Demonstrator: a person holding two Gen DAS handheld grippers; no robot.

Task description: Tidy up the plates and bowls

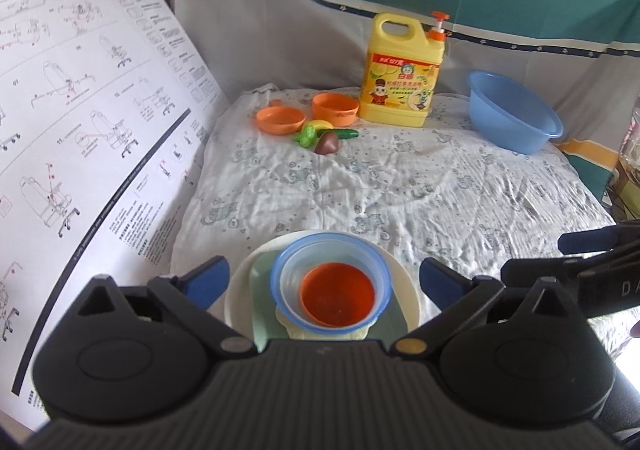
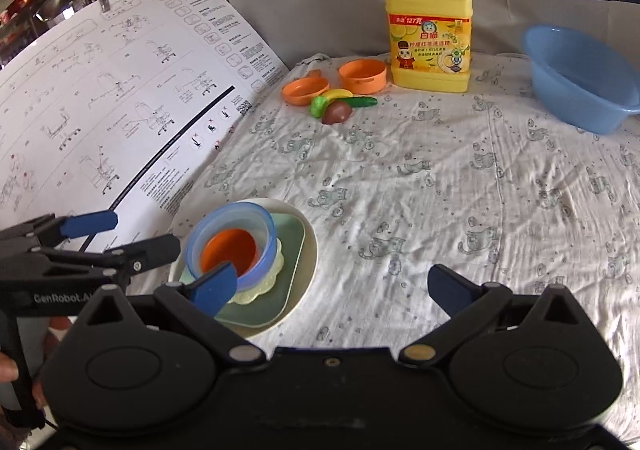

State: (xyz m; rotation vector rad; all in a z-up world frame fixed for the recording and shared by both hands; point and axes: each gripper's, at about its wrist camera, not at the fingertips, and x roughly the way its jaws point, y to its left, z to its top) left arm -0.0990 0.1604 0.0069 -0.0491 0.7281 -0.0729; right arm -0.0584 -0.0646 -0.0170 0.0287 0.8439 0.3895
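- The stack sits at the near left of the cloth: a round white plate at the bottom, a pale green square plate on it, a yellowish scalloped dish, then a blue bowl holding a small orange bowl.
- The left gripper hovers over this stack with its jaws wide apart and holding nothing; the right gripper is likewise spread and empty, just right of the stack.
- The stack looks nearly finished, I judge; doing this step well means keeping the jaws clear of the rims so the nested bowls are not tipped.
- Two orange dishes, an orange pan and an orange pot, lie well apart at the far side, perhaps next.
- The surface is a wrinkled white cloth, soft, so plates may rock.
- Behind stand a yellow detergent jug, a blue basin, toy vegetables, and a large instruction sheet at left.
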